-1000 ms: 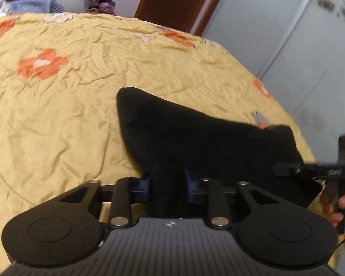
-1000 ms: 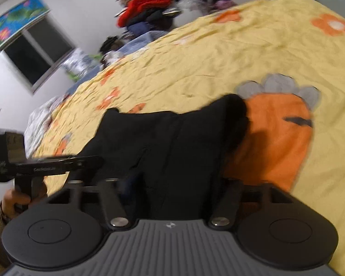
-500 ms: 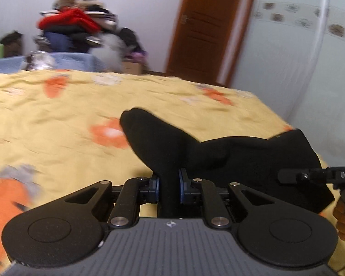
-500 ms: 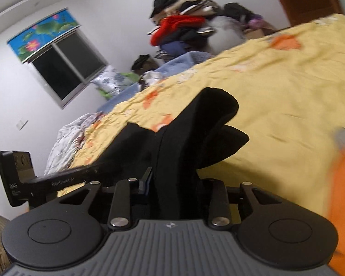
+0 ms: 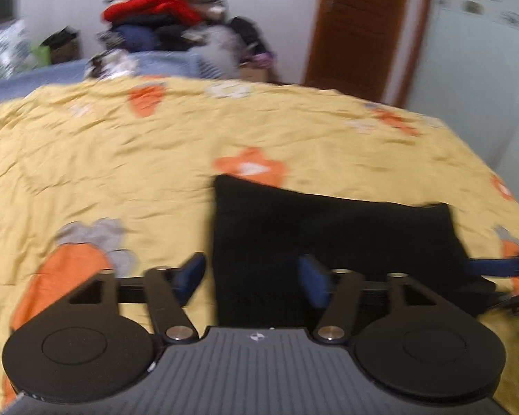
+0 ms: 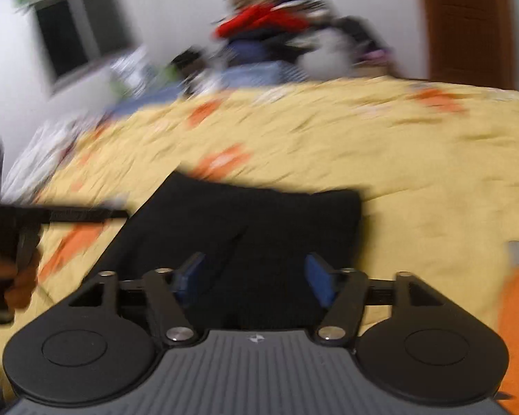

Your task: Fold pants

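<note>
I see the pants [image 5: 328, 235] lying as a flat black rectangle on the bed [image 5: 138, 159], folded over on themselves, with their far edge straight and their corners squared. In the left wrist view they sit right of centre, their near edge passing under the front of my left tool [image 5: 252, 275]. That tool's blue pads [image 5: 190, 275] stand wide apart: one pad hangs over the yellow cover just left of the cloth, the other over the black fabric, and nothing is pinched between them. In the right wrist view the pants [image 6: 252, 228] fill the middle, with a soft crease running diagonally across the top layer. My right tool [image 6: 254, 276] is spread as well, both pads over the cloth near its front edge and gripping nothing; whether they touch the fabric I cannot tell, as the frame is blurred.

Each tool shows in the other's view: the right one pokes in at the right edge of the left view, beside the pants' near right corner, and the left one stretches in from the left of the right view, held by a hand [image 6: 17, 283].

The bed cover is yellow with orange flowers and a carrot print. Beyond the bed are a clothes pile [image 5: 162, 24], a brown door [image 5: 360, 27] and a window [image 6: 72, 34].
</note>
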